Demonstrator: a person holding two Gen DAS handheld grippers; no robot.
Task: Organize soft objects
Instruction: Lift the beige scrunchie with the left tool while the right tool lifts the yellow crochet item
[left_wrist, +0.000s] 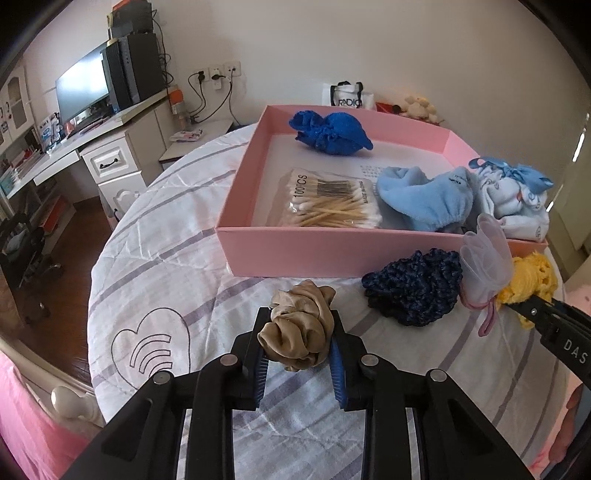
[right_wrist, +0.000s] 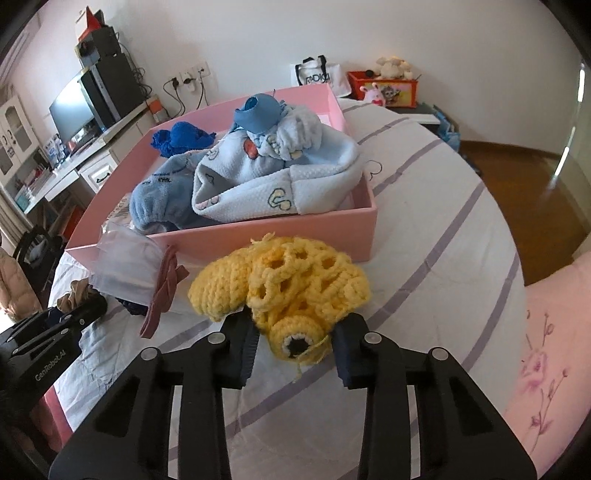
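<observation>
The left tool (left_wrist: 297, 336) is closed on a tan scrunchie (left_wrist: 300, 326), its two pads pressed into the bunched fabric on either side. The scrunchie sits on the striped bed cover (left_wrist: 177, 266), near the front wall of the pink box (left_wrist: 295, 253) and just off that box's front left corner.

The right tool (right_wrist: 293, 338) grips a yellow crocheted piece (right_wrist: 284, 286), with its pads squeezed against the narrow end that has a dark centre. This piece lies on the bed cover close to the front wall of the box, toward the box's front right corner.

Between the two tools lie a dark blue crocheted piece (left_wrist: 413, 288) and a sheer pale pouch (left_wrist: 484, 258) with a pink ribbon; the pouch leans against the box's front wall.

Inside the box are a bright blue scrunchie (left_wrist: 330, 133) near the back wall, a bag of cotton swabs (left_wrist: 328, 201) near the front wall, a light blue fleece sock (left_wrist: 424, 199) and a printed baby hat (right_wrist: 280, 177) at the right side.
</observation>
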